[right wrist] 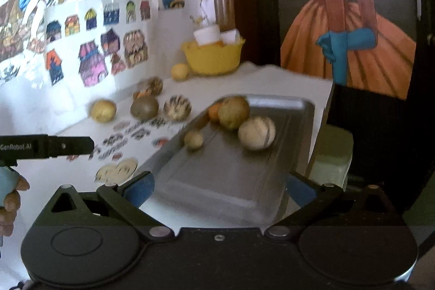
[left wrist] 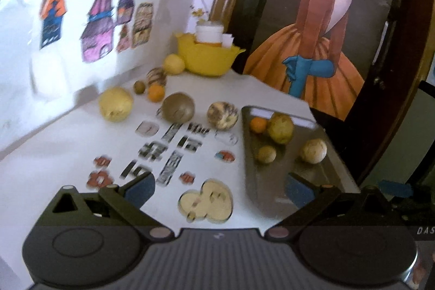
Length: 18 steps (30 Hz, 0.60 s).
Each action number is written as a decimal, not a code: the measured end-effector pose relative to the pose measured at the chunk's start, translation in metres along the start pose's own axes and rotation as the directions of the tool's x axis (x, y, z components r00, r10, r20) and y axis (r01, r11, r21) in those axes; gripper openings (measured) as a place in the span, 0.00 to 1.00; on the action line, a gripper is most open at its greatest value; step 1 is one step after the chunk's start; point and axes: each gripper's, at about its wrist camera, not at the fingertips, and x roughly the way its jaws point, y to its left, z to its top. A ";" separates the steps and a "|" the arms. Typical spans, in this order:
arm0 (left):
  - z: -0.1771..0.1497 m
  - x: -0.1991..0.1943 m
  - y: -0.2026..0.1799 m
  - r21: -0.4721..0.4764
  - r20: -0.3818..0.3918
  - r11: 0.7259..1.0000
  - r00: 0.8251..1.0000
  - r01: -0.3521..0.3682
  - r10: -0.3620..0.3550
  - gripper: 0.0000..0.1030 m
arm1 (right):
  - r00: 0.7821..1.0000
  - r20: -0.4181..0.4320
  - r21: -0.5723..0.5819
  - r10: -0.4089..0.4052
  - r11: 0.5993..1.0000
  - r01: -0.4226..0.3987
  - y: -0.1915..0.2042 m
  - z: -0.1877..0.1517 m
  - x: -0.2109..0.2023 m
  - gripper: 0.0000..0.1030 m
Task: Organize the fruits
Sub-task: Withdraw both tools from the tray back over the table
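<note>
both left gripper (left wrist: 218, 188) and right gripper (right wrist: 218, 188) spread wide, holding nothing. four fruits (right wrist: 233, 112) on metal tray (right wrist: 231, 181) toward 12 o'clock; six more fruits (left wrist: 178, 107) loose on white table (left wrist: 54, 154) around 11 o'clock.

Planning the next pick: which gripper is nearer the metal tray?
Right. The right gripper hangs over the metal tray's near end; the left gripper straddles its left edge.

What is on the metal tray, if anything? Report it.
Partly filled. The metal tray holds four fruits at its far end: an orange, a large greenish fruit, a pale round one and a small one; its near half is bare.
</note>
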 end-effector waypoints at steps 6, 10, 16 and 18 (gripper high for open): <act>-0.012 -0.015 0.020 -0.021 -0.021 0.998 0.998 -0.051 0.051 1.00 | 0.998 -0.064 0.008 0.028 1.000 -0.027 0.018 -0.017 -0.004 0.99; -0.018 -0.025 0.033 -0.026 -0.026 0.996 0.996 -0.082 0.082 1.00 | 0.995 -0.081 0.002 0.052 0.999 -0.052 0.029 -0.022 -0.007 0.99; -0.024 -0.033 0.052 -0.036 -0.040 0.991 0.991 -0.125 0.124 1.00 | 0.989 -0.109 -0.027 0.095 0.995 -0.099 0.046 -0.020 -0.003 0.99; -0.024 -0.033 0.058 -0.040 -0.046 0.989 0.989 -0.139 0.138 1.00 | 0.986 -0.121 -0.032 0.112 0.993 -0.116 0.051 -0.019 0.000 0.99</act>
